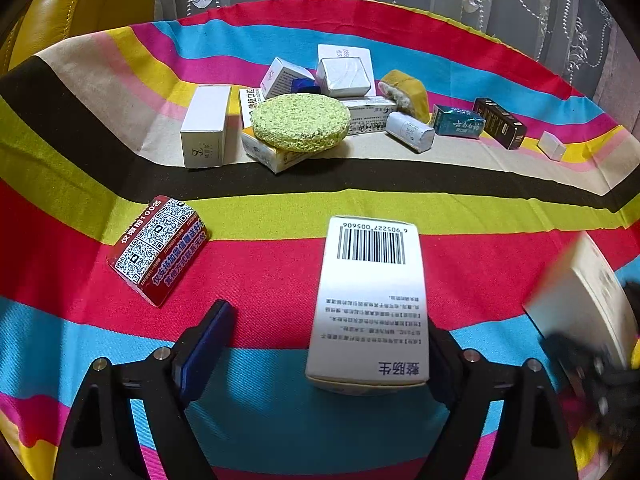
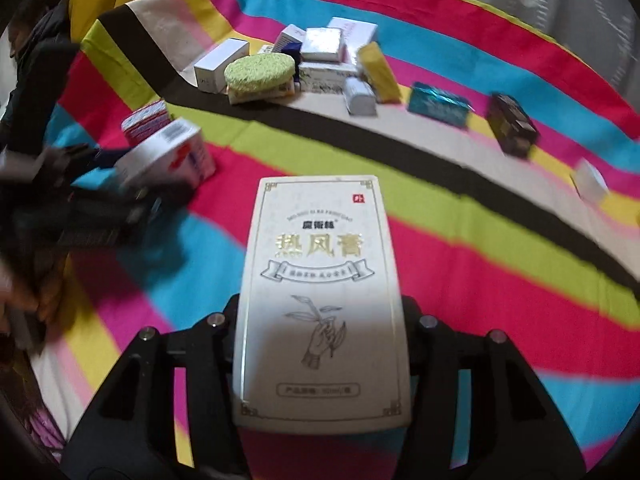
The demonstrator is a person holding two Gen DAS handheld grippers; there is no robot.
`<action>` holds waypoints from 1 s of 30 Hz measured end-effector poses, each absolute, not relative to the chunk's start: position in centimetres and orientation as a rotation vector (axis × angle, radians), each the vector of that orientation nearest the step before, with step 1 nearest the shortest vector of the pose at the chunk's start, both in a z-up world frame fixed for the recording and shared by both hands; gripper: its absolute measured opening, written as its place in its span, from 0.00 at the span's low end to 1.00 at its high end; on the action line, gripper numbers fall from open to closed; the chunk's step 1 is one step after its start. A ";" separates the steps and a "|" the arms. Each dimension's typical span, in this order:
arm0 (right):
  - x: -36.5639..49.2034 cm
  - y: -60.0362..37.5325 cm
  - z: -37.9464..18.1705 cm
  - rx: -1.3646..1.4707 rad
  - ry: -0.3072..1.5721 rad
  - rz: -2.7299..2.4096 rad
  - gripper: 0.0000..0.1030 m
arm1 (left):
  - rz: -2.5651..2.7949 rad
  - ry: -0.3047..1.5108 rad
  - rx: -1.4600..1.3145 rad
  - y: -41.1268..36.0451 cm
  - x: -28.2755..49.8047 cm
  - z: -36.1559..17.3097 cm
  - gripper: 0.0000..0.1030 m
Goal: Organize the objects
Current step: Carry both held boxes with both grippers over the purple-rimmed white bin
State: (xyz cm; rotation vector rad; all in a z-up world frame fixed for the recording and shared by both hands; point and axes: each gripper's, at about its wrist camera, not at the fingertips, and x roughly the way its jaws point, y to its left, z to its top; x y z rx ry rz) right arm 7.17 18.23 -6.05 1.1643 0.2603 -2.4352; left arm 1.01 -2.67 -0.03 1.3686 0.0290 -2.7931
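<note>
A white box with a barcode (image 1: pixel 370 304) lies on the striped cloth (image 1: pixel 480 208) between the fingers of my left gripper (image 1: pixel 326 320). It rests against the right finger, and a wide gap separates it from the blue-padded left finger (image 1: pixel 206 340), so this gripper is open. A red box printed with QR codes (image 1: pixel 158 248) lies to the left of it. My right gripper (image 2: pixel 320 304) is shut on a cream box with gold characters (image 2: pixel 320 280), held above the cloth. That box also shows, blurred, as the cream box (image 1: pixel 580 300) at the right edge of the left wrist view.
A heap of small boxes with a round green sponge (image 1: pixel 300 120) on top sits farther back. A yellow sponge (image 1: pixel 406 92), a teal box (image 1: pixel 458 122), a dark box (image 1: pixel 500 122) and a small white box (image 1: pixel 552 146) trail off to the right. A yellow seat (image 1: pixel 80 8) and a curtain stand behind.
</note>
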 end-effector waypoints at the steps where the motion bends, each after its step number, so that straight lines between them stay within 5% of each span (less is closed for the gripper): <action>1: 7.9 18.5 -6.1 1.161 0.254 -2.452 0.54 | -2.793 0.029 1.367 -2.7 1.0 0.0 0.83; 7: 9.9 19.6 -6.3 1.158 0.280 -2.503 0.54 | -2.792 0.045 1.334 -2.9 1.3 0.1 0.62; 10: 10.0 19.8 -6.5 1.160 0.305 -2.504 0.54 | -2.795 0.043 1.315 -2.8 1.5 0.3 0.41; 19: 9.9 19.6 -6.5 1.170 0.324 -2.521 0.54 | -2.802 0.118 1.306 -3.4 2.2 0.4 0.39; 22: 10.4 21.5 -6.3 1.190 0.162 -2.554 0.54 | -2.834 0.210 1.304 -3.1 4.7 0.5 0.39; 30: 14.9 23.5 -5.5 1.180 0.149 -2.577 0.54 | -2.917 0.127 1.322 0.3 10.3 0.9 0.39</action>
